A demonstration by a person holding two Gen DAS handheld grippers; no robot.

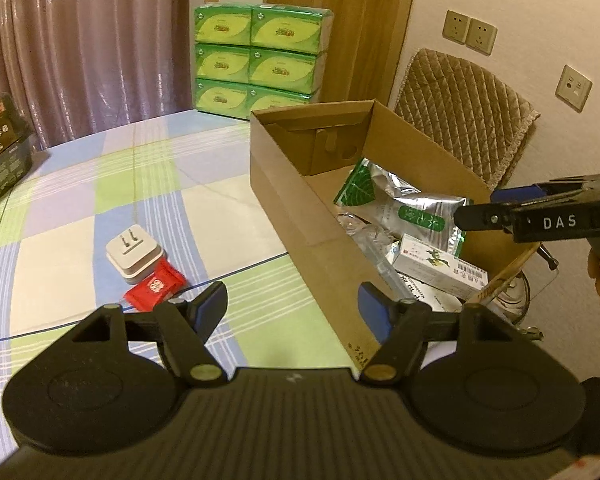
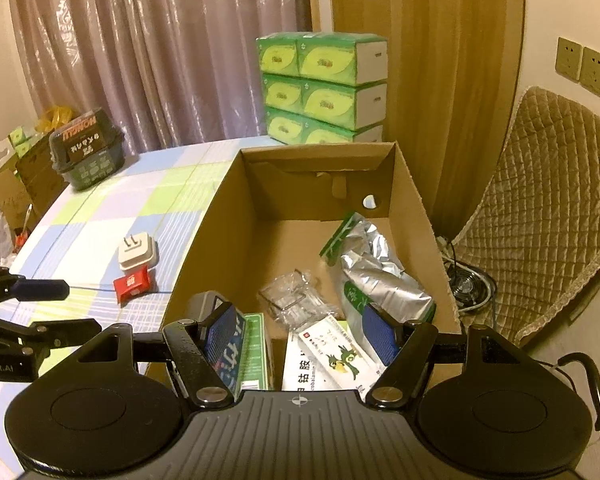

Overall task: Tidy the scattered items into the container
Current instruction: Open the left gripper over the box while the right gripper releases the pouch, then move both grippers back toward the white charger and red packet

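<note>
Released and empty, the left gripper (image 1: 292,312) hovers over the checked tablecloth (image 1: 72,208), with a red packet (image 1: 154,290) touching a white plug adapter (image 1: 134,254) just left of the cardboard box (image 1: 300,200). Seen from the right wrist, the right gripper (image 2: 300,330) hangs released above the box (image 2: 216,220), over a white medicine carton (image 2: 324,360), near a silver pouch (image 2: 380,276) and clear wrapping (image 2: 296,300).

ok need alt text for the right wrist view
The open right gripper hovers over a cardboard box holding a silver pouch, clear packaging and medicine cartons. On the checked tablecloth left of it lie a white plug and red packet.
</note>
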